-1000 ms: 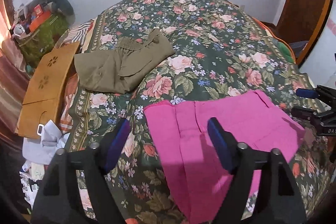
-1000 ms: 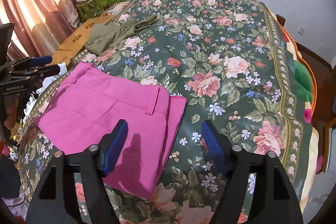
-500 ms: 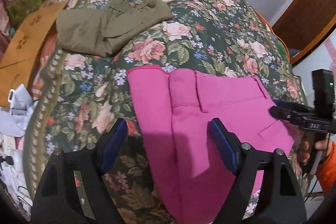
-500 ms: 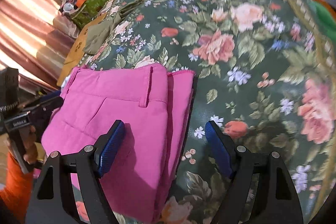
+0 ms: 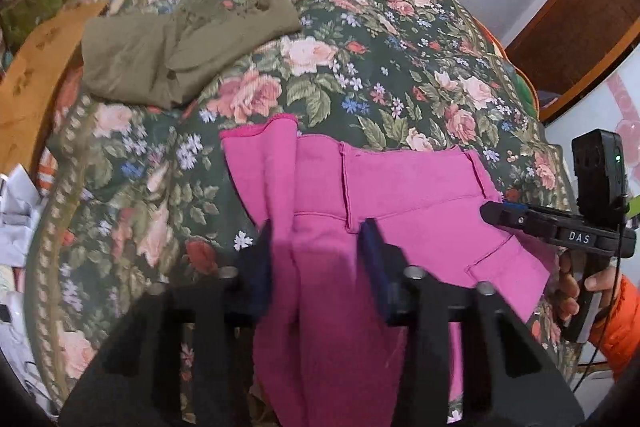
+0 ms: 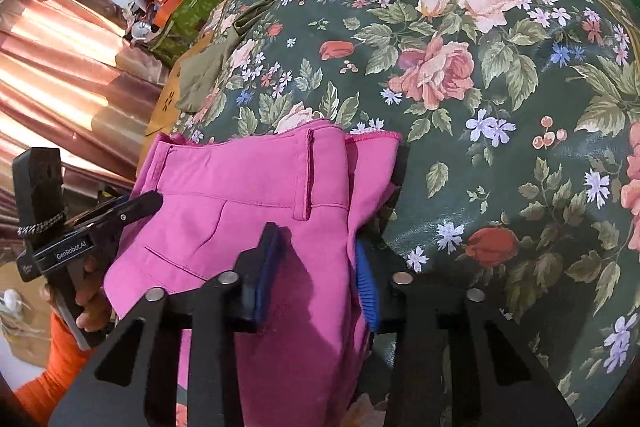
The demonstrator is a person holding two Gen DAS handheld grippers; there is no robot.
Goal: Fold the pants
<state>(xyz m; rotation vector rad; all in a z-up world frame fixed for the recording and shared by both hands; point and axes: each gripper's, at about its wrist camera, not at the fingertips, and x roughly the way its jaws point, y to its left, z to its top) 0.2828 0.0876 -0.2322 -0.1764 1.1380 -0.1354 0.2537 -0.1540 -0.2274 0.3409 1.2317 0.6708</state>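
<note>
Pink pants [image 5: 400, 195] lie folded at the near edge of the bed [image 5: 360, 59], on the floral blanket. Left gripper [image 5: 316, 259] has just closed, pinching a bunched fold of the pants. Right gripper [image 6: 320, 267] has likewise just closed, pinching the pants' other side. Olive pants [image 5: 180, 55] lie near the bed's far left edge.

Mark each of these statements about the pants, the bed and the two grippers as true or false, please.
1. Both grippers are closed on the pink pants. True: the left gripper and the right gripper have just been closing and pinch the fabric.
2. The olive pants lie on top of the pink pants. False: they lie apart, further up the bed.
3. The bedspread is plain white. False: it is dark green with roses.
4. The person wears an orange sleeve. True.
</note>
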